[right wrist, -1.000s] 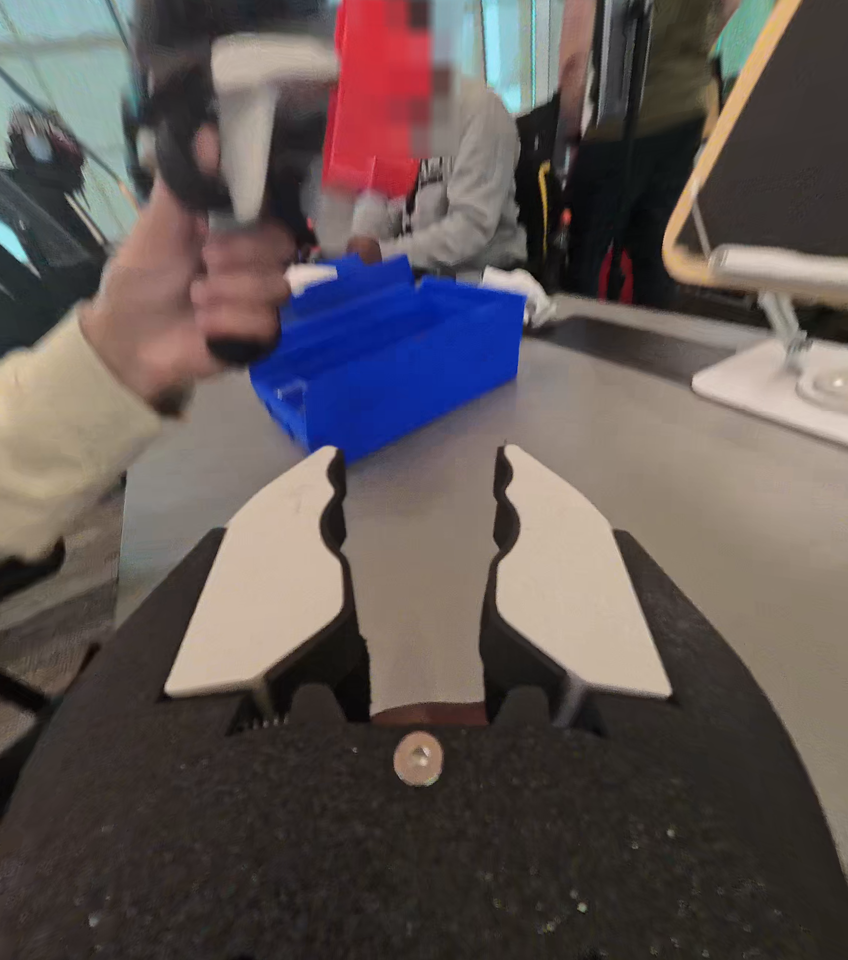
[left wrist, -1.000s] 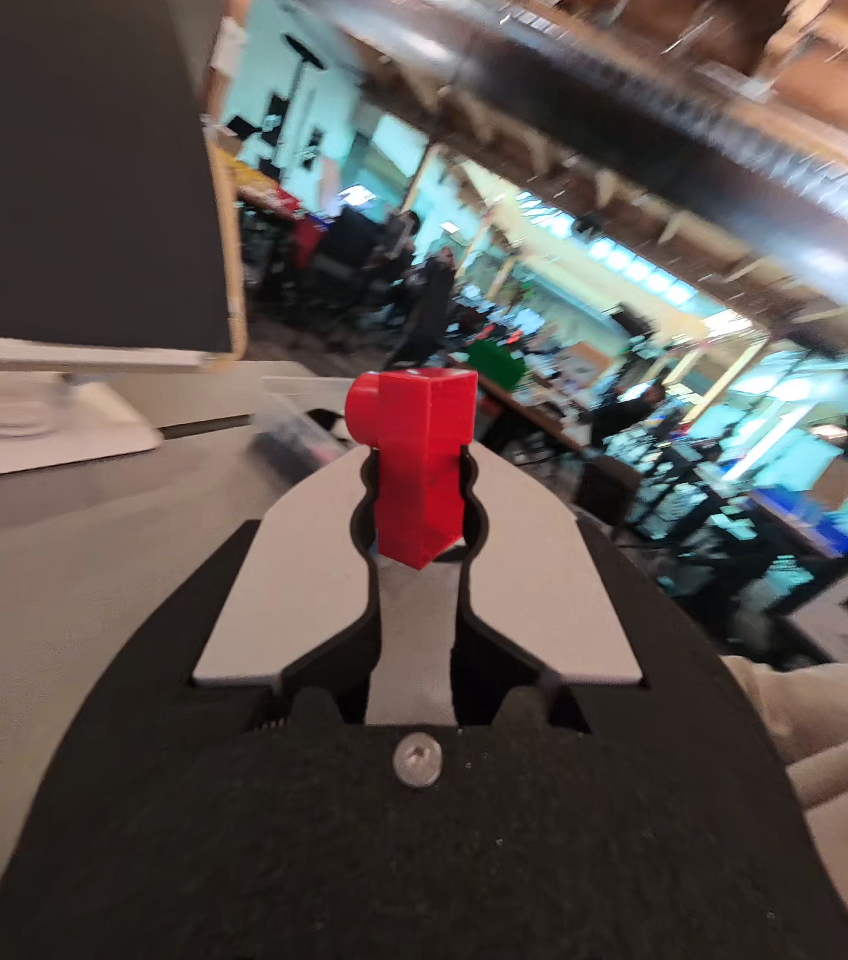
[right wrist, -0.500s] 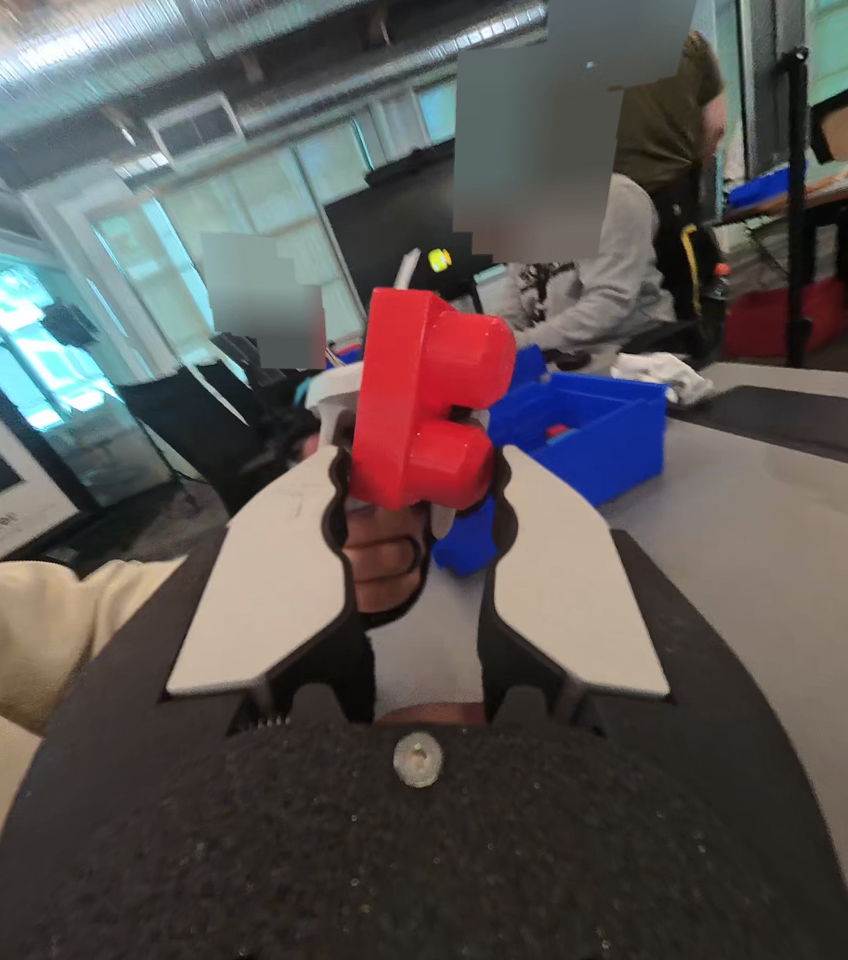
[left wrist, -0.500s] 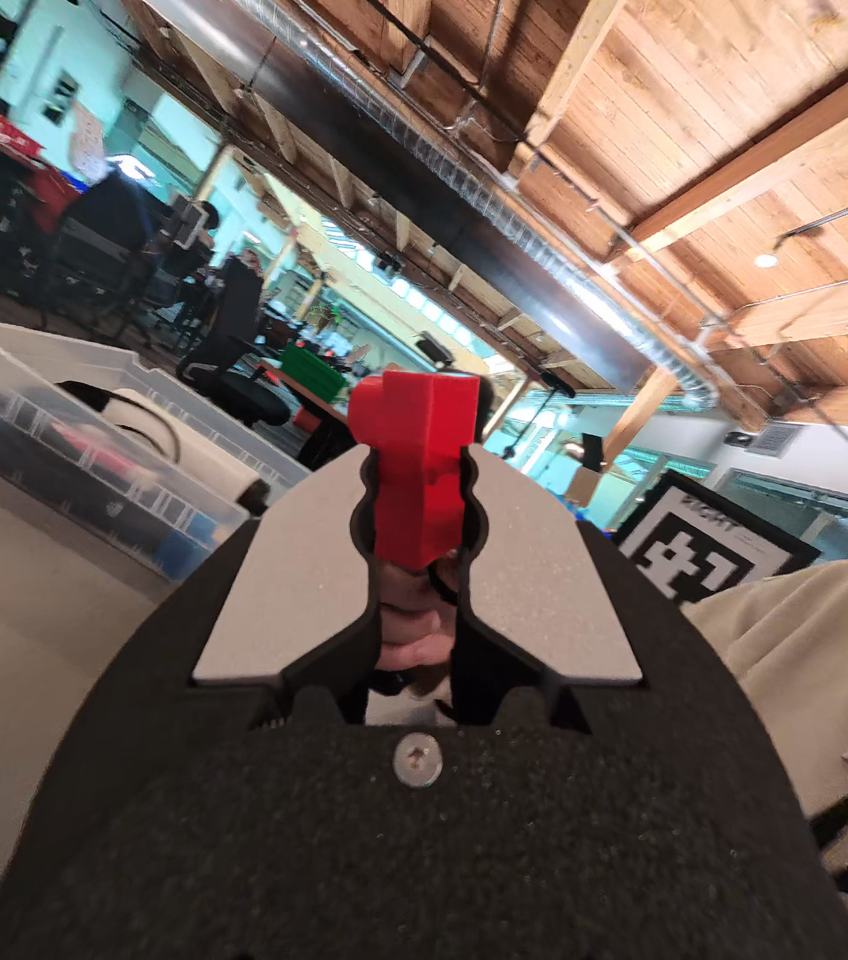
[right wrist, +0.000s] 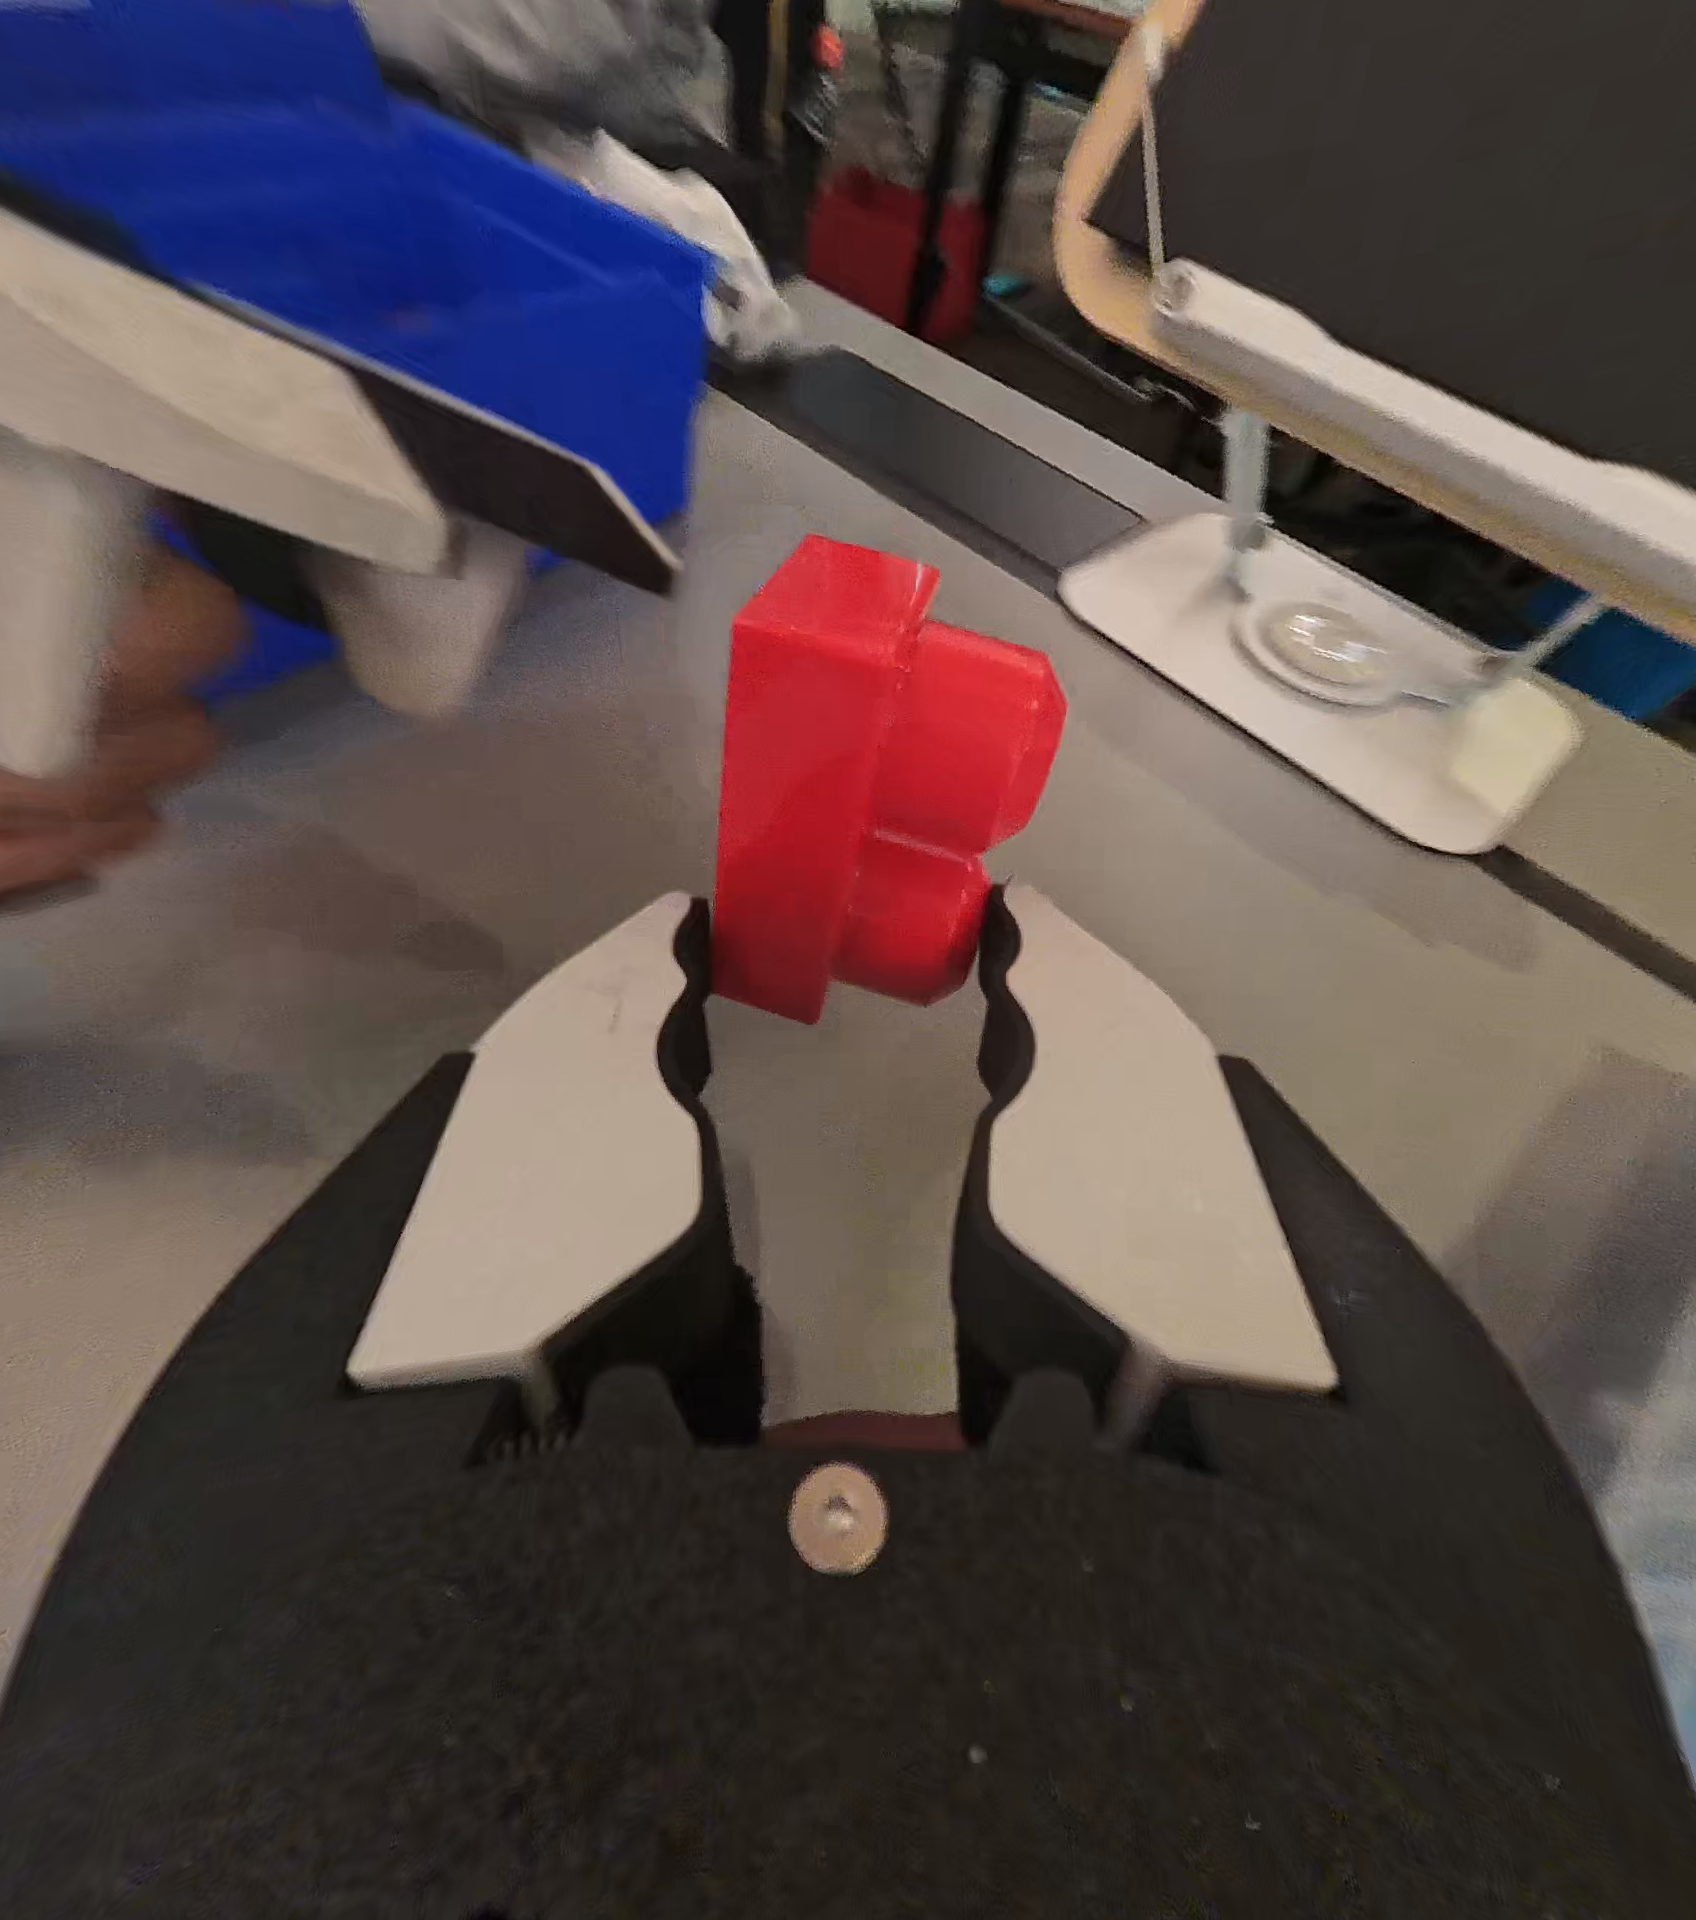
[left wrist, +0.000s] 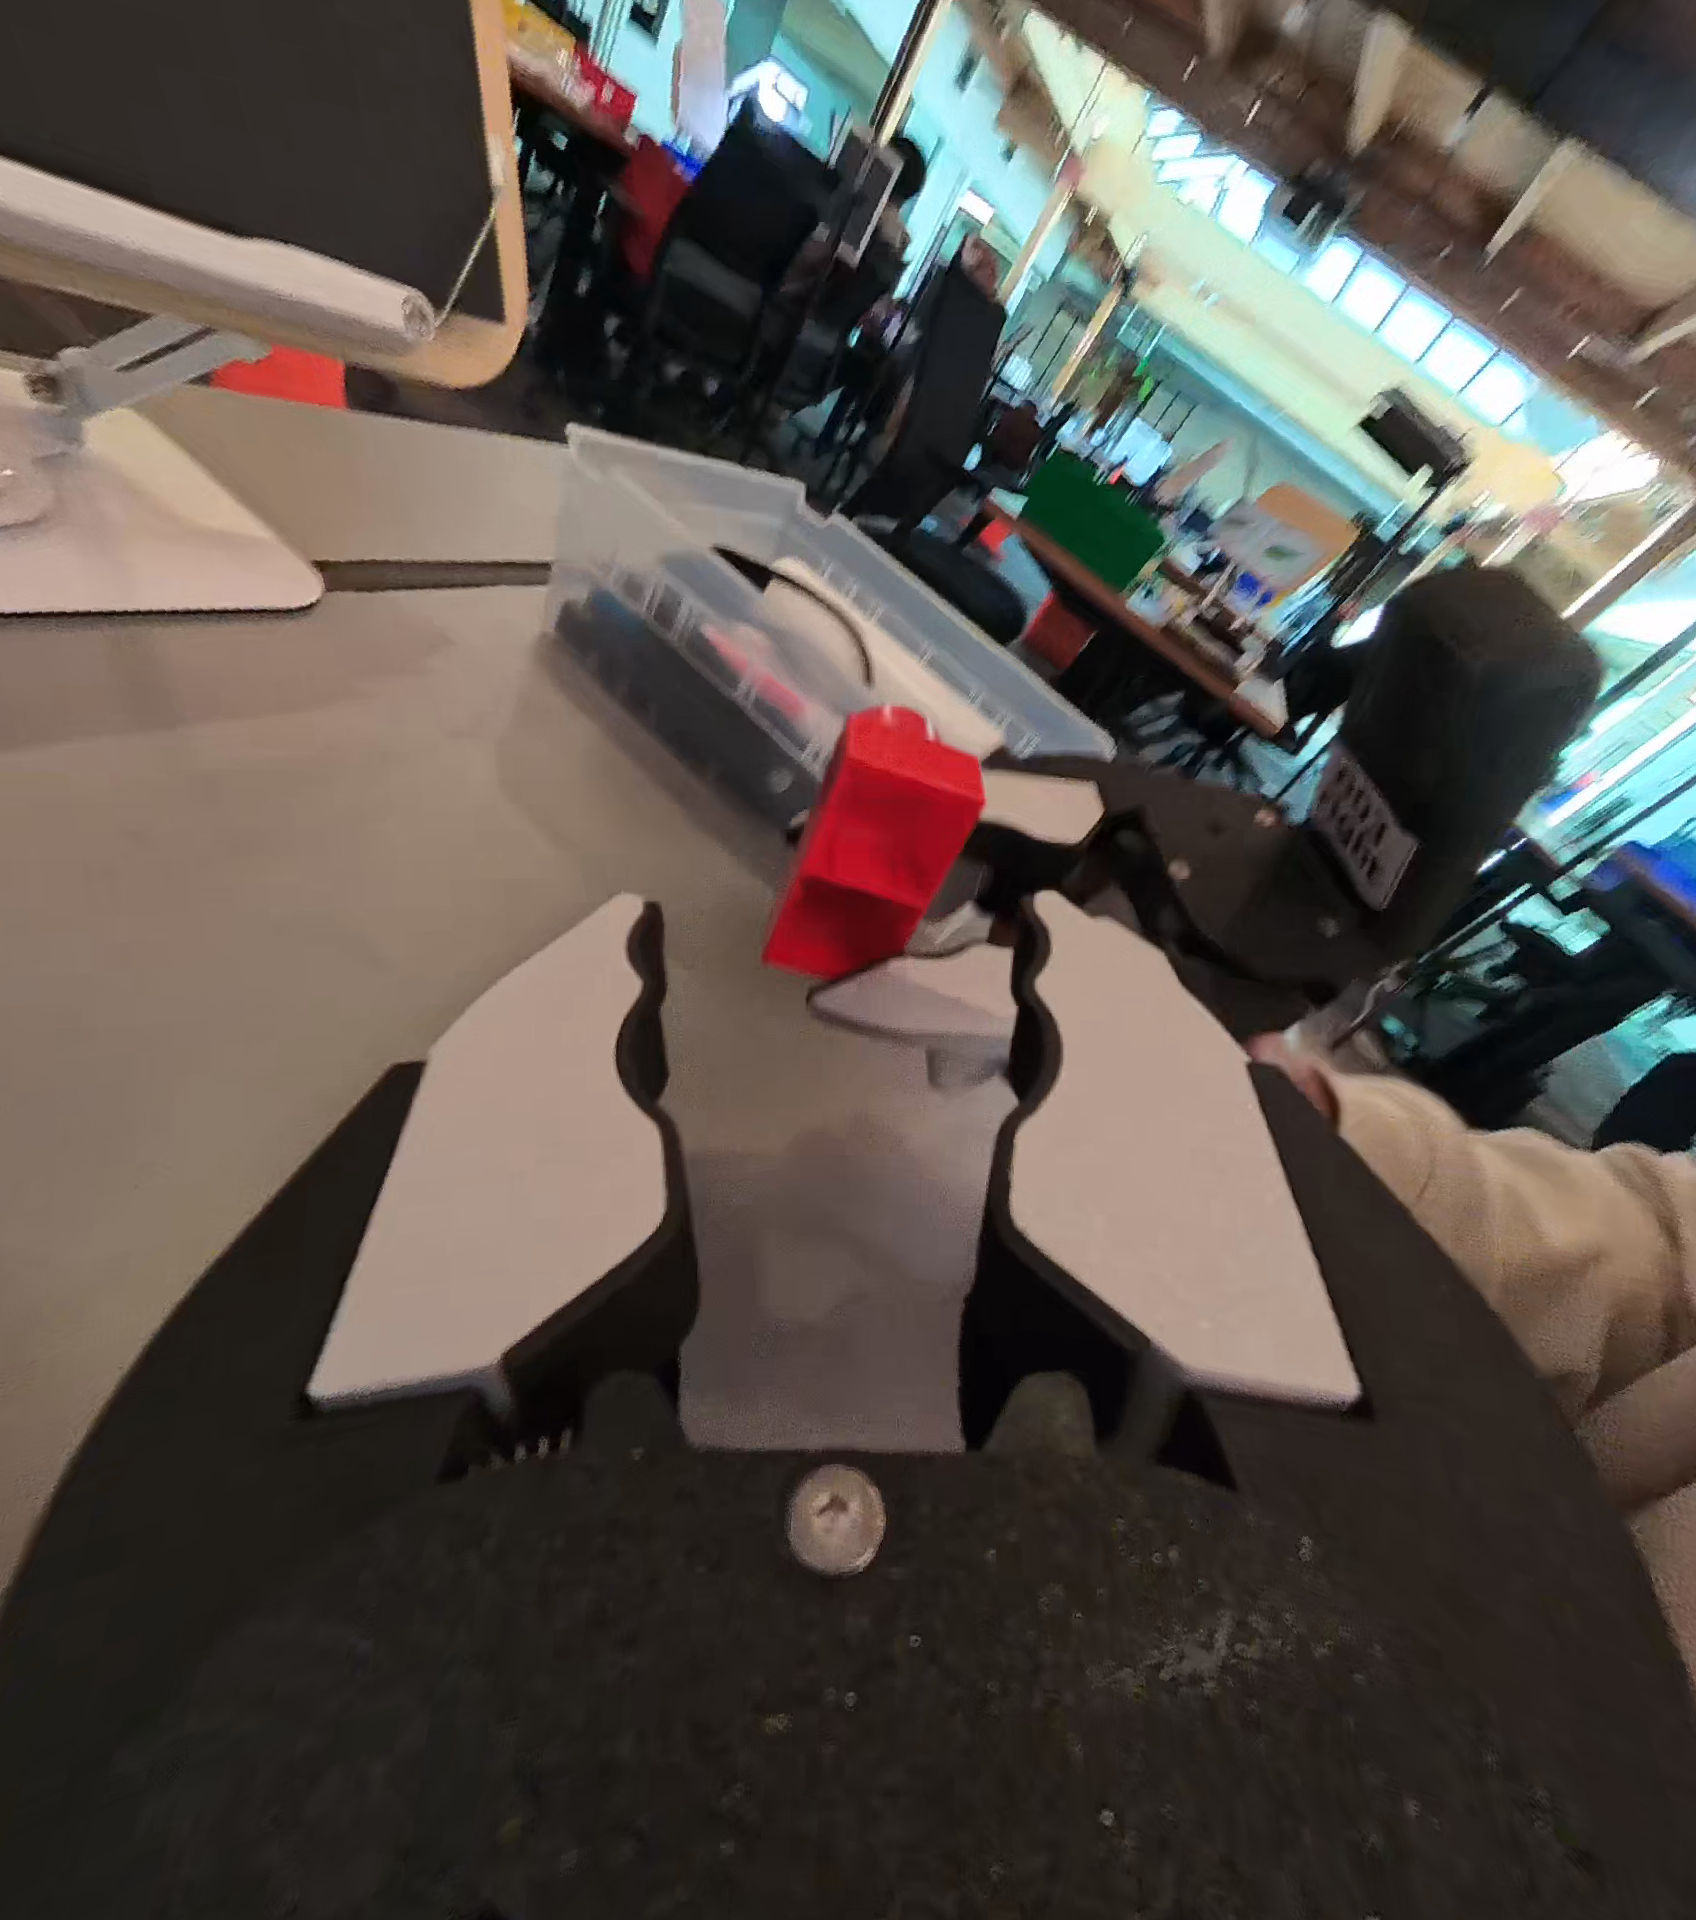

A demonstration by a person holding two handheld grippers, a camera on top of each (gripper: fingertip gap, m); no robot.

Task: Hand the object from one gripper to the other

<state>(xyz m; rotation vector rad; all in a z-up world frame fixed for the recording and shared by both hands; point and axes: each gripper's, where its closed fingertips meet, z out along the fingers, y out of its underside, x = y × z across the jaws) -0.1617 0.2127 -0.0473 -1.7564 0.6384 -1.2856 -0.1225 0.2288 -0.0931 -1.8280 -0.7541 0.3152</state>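
The right gripper pinches the red block above the grey table; its long axis stands upright (round studs facing right). The left gripper is spread, empty, just beside the block.

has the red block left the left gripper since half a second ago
Yes. The red block now sits clamped in the right gripper, while the left gripper is open, beside the clear bin.
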